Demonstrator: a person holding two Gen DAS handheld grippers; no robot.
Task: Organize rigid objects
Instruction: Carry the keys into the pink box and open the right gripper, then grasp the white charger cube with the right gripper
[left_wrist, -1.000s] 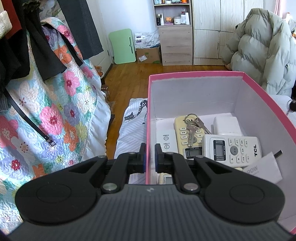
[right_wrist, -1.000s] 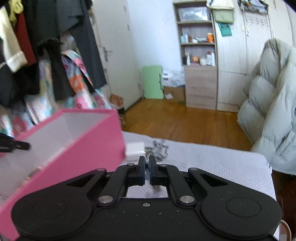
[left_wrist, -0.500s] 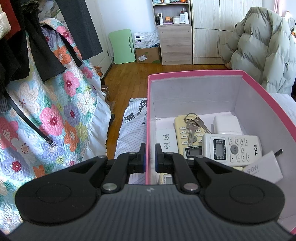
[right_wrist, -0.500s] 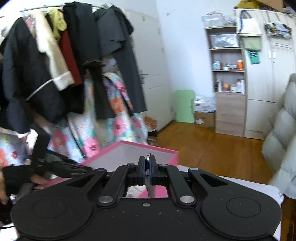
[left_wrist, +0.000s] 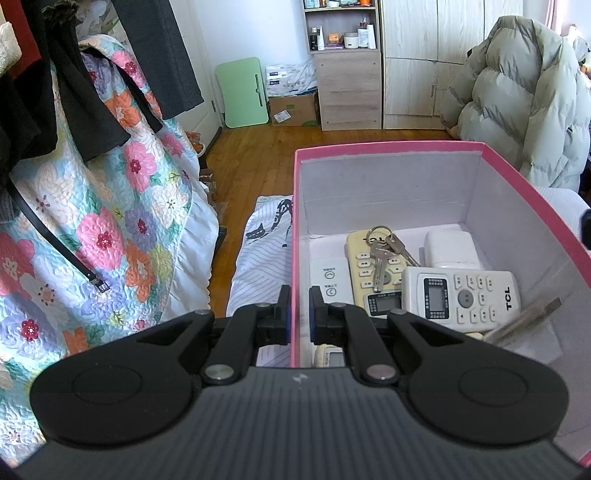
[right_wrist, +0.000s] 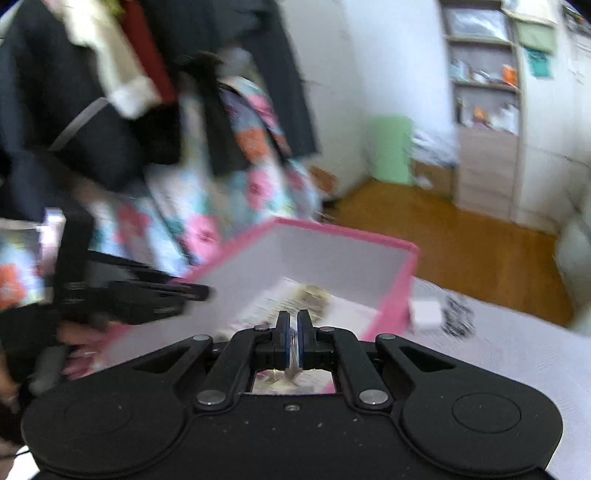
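**A:** What do you count in the pink box (left_wrist: 388, 147)?

**B:** I see three remotes laid flat: a yellowed one (left_wrist: 364, 258), a white TCL one (left_wrist: 461, 295) and a flat white one (left_wrist: 328, 280) against the left wall. A fourth small display (left_wrist: 330, 357) peeks out at the near edge, just behind my fingers. One bunch of keys (left_wrist: 384, 247) lies across the yellowed remote, and one white block (left_wrist: 452, 248) sits behind the TCL remote. Something blurred (left_wrist: 524, 319) is at the box's right side.

**A:** And your left hand-held gripper (left_wrist: 299, 314)?

**B:** I have it clamped narrow on the box's left wall, one finger outside, one inside.

**A:** The right hand-held gripper (right_wrist: 293, 343)?

**B:** Its jaws are nearly together, pinching a thin metal ring (right_wrist: 292, 345) edge-on between the pads; below it something metallic dangles, too blurred to name. From that camera the ring sits right at the fingertips, above the near part of the open box (right_wrist: 402, 288), with the left gripper (right_wrist: 133, 295) and a hand (right_wrist: 79, 349) at the box's left.

**A:** Where does the box stand?

**B:** On a bed with a striped white cover (left_wrist: 266, 258).
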